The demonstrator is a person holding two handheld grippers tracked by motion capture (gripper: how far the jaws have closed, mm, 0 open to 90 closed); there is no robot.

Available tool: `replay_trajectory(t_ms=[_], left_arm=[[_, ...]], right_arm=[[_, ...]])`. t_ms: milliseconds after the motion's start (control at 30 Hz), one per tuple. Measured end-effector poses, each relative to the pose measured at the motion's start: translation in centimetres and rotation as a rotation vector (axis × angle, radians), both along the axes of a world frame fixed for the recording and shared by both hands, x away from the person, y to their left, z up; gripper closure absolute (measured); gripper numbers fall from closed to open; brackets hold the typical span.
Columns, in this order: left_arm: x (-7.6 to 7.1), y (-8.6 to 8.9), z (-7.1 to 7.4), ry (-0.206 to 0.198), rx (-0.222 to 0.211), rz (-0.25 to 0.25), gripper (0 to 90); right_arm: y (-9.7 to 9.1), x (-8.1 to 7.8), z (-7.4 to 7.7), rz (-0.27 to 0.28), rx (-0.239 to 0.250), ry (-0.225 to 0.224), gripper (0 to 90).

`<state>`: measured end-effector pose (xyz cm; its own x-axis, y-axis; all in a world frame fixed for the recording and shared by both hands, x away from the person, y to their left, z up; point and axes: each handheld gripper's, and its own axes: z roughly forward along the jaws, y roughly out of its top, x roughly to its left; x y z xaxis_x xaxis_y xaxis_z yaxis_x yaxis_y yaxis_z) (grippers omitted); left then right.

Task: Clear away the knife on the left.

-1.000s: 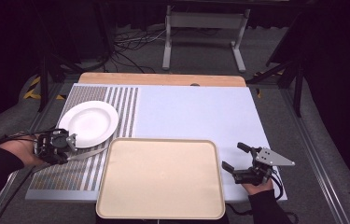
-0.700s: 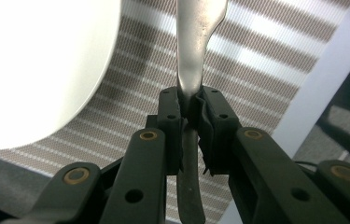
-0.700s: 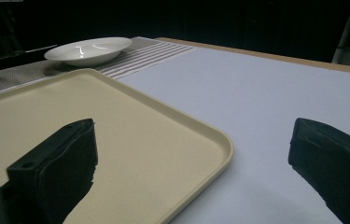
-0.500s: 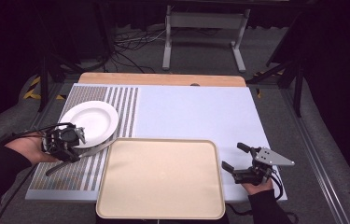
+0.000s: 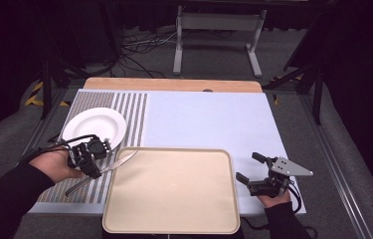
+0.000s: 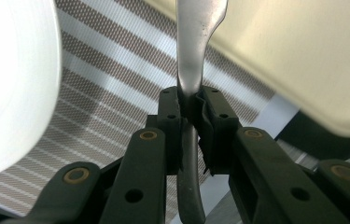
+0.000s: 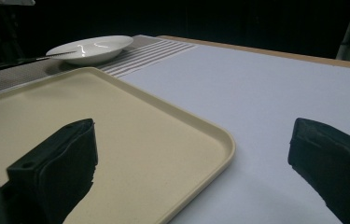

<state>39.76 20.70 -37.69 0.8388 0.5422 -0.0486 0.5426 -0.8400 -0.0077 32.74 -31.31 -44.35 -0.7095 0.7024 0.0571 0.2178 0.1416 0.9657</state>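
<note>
Two grippers work this bench: the left gripper (image 5: 90, 158), near the left edge, has its jaws pinching a table knife (image 5: 117, 164) at the handle, blade tip hanging over the near-left corner of the beige tray (image 5: 174, 219), just beside the white plate (image 5: 94, 127). With so narrow a grip the knife could likely pivot or slip and clatter onto the tray rim. Toward the right edge, the right gripper (image 5: 253, 172) rests with jaws spread, empty.
</note>
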Motion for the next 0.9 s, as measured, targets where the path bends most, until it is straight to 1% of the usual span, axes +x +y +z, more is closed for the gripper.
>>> replay_trajectory(t_ms=[33,67,100,167,200,233,300,333,400,433,500,633,667,700,800,833,867,900], left_arm=[[0.0,-0.1,0.0,-0.004,-0.019,0.031,80.2],[0.1,-0.1,0.0,0.007,-0.031,0.055,80.2],[0.2,-0.2,0.0,0.006,-0.039,0.069,80.2],[0.3,-0.3,0.0,0.014,-0.051,0.112,80.2],[0.2,-0.4,0.1,0.015,-0.057,0.125,80.2],[0.2,-0.4,0.1,0.015,-0.057,0.125,80.3],[0.2,-0.6,0.1,0.018,-0.065,0.151,80.3],[0.2,-0.8,0.2,0.026,-0.083,0.168,80.3],[0.2,-1.1,0.2,0.039,-0.104,0.189,80.3],[0.2,-1.2,0.2,0.051,-0.111,0.197,80.3],[0.3,-1.4,0.1,0.050,-0.124,0.210,80.2],[0.4,-1.6,-0.2,0.073,-0.143,0.217,80.2],[0.4,-1.7,-0.3,0.073,-0.151,0.222,80.2],[0.5,-1.6,-0.4,0.088,-0.172,0.223,80.2],[0.4,-1.6,-0.5,0.084,-0.205,0.247,80.2],[0.4,-1.7,-0.6,0.088,-0.205,0.252,80.2],[0.3,-1.7,-0.7,0.077,-0.200,0.257,80.2],[0.3,-1.7,-0.7,0.077,-0.200,0.257,80.2]], right_arm=[[0.0,0.0,0.0,-0.001,0.001,0.000,2.1],[0.0,0.0,0.0,0.000,0.002,0.000,2.1],[0.0,0.0,0.0,0.000,0.003,-0.001,2.1],[0.0,0.0,0.0,-0.001,0.001,0.000,2.1],[0.0,0.0,0.0,0.002,0.001,0.001,2.1],[0.0,0.0,0.0,0.002,0.001,0.001,2.1],[0.0,0.0,0.0,0.003,0.000,0.003,2.2],[0.0,0.0,0.0,0.003,0.000,0.003,2.2],[0.0,0.0,0.0,0.003,0.000,0.002,2.2],[0.0,0.0,0.0,0.004,0.002,0.001,2.2],[0.0,-0.1,0.1,0.006,0.002,-0.005,2.2],[0.0,-0.1,0.1,0.005,0.003,-0.006,2.3],[0.0,-0.1,0.1,0.005,0.003,-0.006,2.2],[0.0,-0.1,0.1,0.005,0.004,-0.007,2.3],[0.0,-0.1,0.1,0.006,0.002,-0.007,2.3],[0.0,0.0,0.1,0.006,0.002,-0.005,2.3],[0.0,0.0,0.1,0.005,0.001,-0.006,2.3],[0.0,0.0,0.1,0.005,0.001,-0.006,2.3]])
